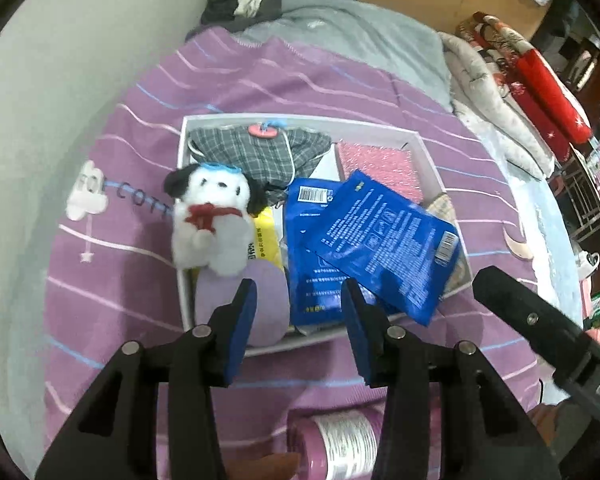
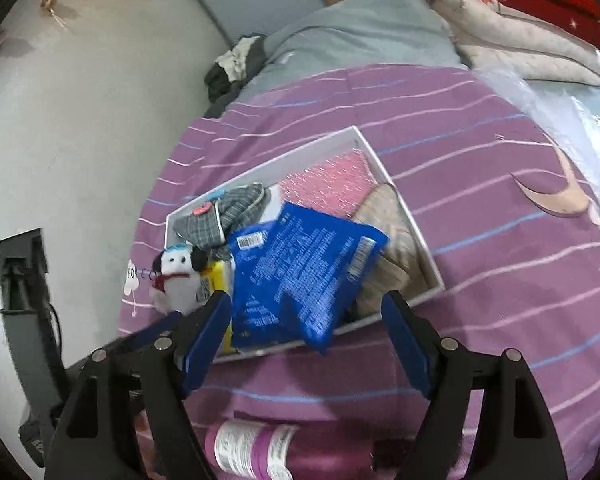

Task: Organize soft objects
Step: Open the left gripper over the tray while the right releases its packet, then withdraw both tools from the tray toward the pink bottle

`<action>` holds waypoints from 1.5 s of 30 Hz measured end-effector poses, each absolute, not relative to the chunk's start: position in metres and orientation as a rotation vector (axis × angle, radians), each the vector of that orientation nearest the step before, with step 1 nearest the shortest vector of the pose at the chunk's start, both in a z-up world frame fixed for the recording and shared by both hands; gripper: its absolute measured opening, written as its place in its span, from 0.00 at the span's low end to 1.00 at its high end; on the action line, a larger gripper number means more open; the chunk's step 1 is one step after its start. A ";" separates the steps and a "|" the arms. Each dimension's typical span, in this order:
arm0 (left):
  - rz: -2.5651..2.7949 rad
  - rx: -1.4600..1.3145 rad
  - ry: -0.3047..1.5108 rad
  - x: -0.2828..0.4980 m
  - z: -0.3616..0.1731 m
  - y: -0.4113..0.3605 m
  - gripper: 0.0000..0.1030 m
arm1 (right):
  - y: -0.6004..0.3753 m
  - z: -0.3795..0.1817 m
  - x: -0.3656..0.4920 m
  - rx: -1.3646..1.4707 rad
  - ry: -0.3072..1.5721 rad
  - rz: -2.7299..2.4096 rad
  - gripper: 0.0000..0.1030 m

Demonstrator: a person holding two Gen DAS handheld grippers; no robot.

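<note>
most of the sorting looks done to me. the white box (image 1: 420, 140) sits on the purple striped bed (image 1: 132, 280), and it already holds the plaid cloth (image 1: 260, 152), the pink sparkly pad (image 1: 376, 164), a beige knit piece (image 2: 392, 248), a yellow pack (image 1: 266, 240), a lilac cushion (image 1: 260, 284) and 2 blue packets (image 2: 300, 264), the top one overhanging the near rim. the plush dog (image 1: 208, 220) perches on the box's left edge, half out. my left gripper (image 1: 296, 316) is partly open and empty; my right gripper (image 2: 304, 332) stands wide and empty above the box. what i judge is left: seating the dog and packets properly, and perhaps the pink bottle (image 2: 260, 452) near me.
</note>
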State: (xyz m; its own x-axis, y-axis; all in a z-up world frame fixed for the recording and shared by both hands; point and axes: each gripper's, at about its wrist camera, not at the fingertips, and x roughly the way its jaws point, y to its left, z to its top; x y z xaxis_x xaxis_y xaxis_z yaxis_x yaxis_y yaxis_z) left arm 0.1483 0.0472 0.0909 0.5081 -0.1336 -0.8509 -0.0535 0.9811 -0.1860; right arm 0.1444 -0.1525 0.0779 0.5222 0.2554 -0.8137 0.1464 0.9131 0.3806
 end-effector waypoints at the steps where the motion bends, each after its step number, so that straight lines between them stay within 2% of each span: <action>1: -0.047 -0.179 1.025 0.143 0.095 0.046 0.44 | -0.154 0.084 0.138 0.436 1.023 0.080 0.76; 5: -0.021 -0.058 0.924 0.106 0.129 0.041 0.44 | -0.150 0.109 0.114 0.355 0.997 0.117 0.76; 9: -0.051 -0.120 0.818 0.053 0.156 0.049 0.44 | -0.145 0.131 0.079 0.262 0.936 0.104 0.76; 12: -0.065 -0.172 0.804 0.027 0.157 0.050 0.68 | -0.140 0.132 0.050 0.241 0.904 0.096 0.76; 16: -0.005 -0.089 0.773 0.004 0.140 0.034 0.68 | -0.128 0.115 0.012 0.170 0.897 0.104 0.76; 22: 0.011 0.000 0.789 -0.015 0.096 0.010 0.67 | -0.134 0.079 -0.024 0.285 0.820 0.014 0.76; 26: 0.032 0.010 0.786 -0.016 0.064 0.004 0.67 | -0.128 0.063 -0.035 0.189 0.716 -0.071 0.76; 32: 0.066 0.026 0.867 -0.006 0.031 0.003 0.66 | -0.122 0.039 -0.026 0.154 0.781 -0.047 0.76; 45: 0.057 0.028 0.833 -0.011 0.028 0.002 0.66 | -0.118 0.027 -0.027 0.149 0.797 -0.081 0.76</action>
